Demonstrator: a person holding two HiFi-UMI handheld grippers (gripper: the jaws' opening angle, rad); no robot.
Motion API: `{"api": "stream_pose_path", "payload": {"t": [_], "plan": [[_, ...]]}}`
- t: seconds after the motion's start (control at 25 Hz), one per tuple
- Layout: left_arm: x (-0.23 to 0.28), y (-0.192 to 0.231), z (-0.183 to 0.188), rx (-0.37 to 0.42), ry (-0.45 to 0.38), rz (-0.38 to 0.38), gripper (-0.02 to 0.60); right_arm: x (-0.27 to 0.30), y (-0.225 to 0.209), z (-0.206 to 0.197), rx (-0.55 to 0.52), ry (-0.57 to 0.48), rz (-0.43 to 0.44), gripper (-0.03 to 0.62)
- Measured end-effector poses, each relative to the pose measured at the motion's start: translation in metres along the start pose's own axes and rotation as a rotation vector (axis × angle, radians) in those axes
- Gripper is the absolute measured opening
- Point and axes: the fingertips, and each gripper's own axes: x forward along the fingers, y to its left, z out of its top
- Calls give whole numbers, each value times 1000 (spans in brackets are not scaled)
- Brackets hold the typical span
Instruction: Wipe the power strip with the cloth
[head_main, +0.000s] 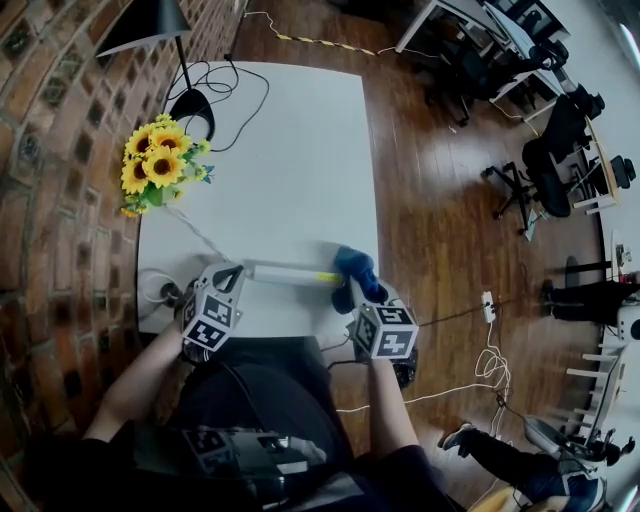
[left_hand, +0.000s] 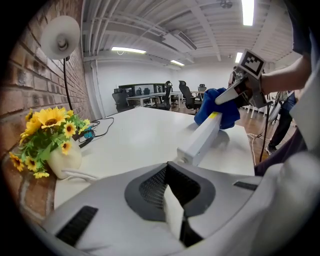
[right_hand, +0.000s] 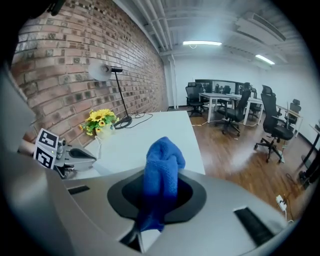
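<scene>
A long white power strip (head_main: 288, 273) with a yellow patch at its right end stretches across the front of the white table (head_main: 290, 160). My left gripper (head_main: 237, 272) is shut at the strip's left end. In the left gripper view (left_hand: 175, 220) a white piece sits pinched in the jaws, and the power strip (left_hand: 202, 140) runs out ahead of them. A blue cloth (head_main: 355, 268) lies bunched over the strip's right end, with my right gripper (head_main: 352, 290) shut on it. The right gripper view shows the cloth (right_hand: 160, 175) standing up out of the closed jaws (right_hand: 142, 230).
Sunflowers in a white vase (head_main: 160, 165) stand at the table's left edge, beside a black lamp (head_main: 150, 25) and black cables (head_main: 225, 85). A brick wall runs along the left. Wooden floor at right holds office chairs (head_main: 545, 165) and a white cable with a floor strip (head_main: 488, 305).
</scene>
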Motion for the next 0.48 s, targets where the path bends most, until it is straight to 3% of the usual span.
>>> {"api": "stream_pose_path", "payload": {"t": [0.12, 0.24, 0.48], "plan": [[0, -2, -1, -4, -2, -2, 18, 3, 14, -4, 38, 13, 30, 51], [-2, -4, 0, 1, -12, 0, 18, 14, 21, -23, 9, 63, 21, 51], [-3, -5, -1, 6, -39, 17, 18, 20, 19, -30, 44, 2, -25, 52]]}}
